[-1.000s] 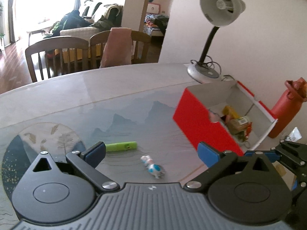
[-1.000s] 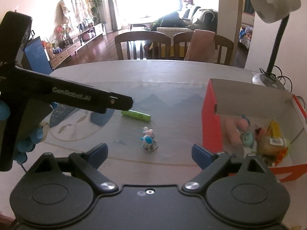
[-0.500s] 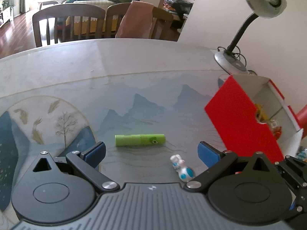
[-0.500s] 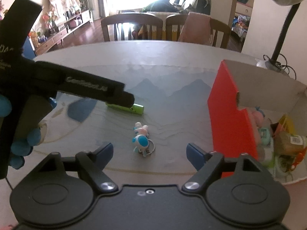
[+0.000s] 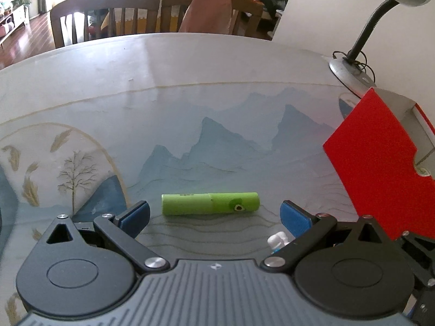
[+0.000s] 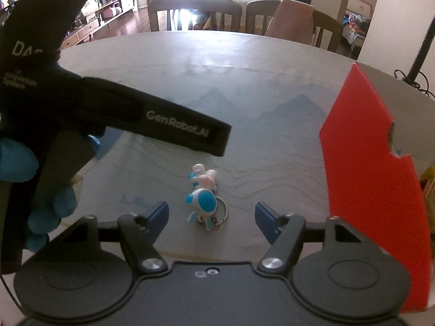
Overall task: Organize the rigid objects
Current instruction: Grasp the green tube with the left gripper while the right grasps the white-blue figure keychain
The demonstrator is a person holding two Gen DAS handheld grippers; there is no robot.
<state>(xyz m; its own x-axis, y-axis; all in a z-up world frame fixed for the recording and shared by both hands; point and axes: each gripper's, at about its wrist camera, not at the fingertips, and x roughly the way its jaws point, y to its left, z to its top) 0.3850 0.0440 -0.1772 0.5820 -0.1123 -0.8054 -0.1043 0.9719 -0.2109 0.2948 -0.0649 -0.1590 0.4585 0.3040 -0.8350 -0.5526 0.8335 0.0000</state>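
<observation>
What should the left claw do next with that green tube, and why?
Probably ease forward and close. The left gripper is open, and the green tube lies crosswise on the table just ahead of its fingertips, not yet between them.

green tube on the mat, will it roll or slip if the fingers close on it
The green tube looks round and smooth, lying on its side, so it may roll if nudged. It looks rigid, so probably won't bend. The open left hand-held gripper faces it end to end; its ends might slip.

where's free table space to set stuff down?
Bare: far table between chairs and green tube, left of lamp. Crowded: near edge, with tube, keychain, red box and both tongs.
</observation>
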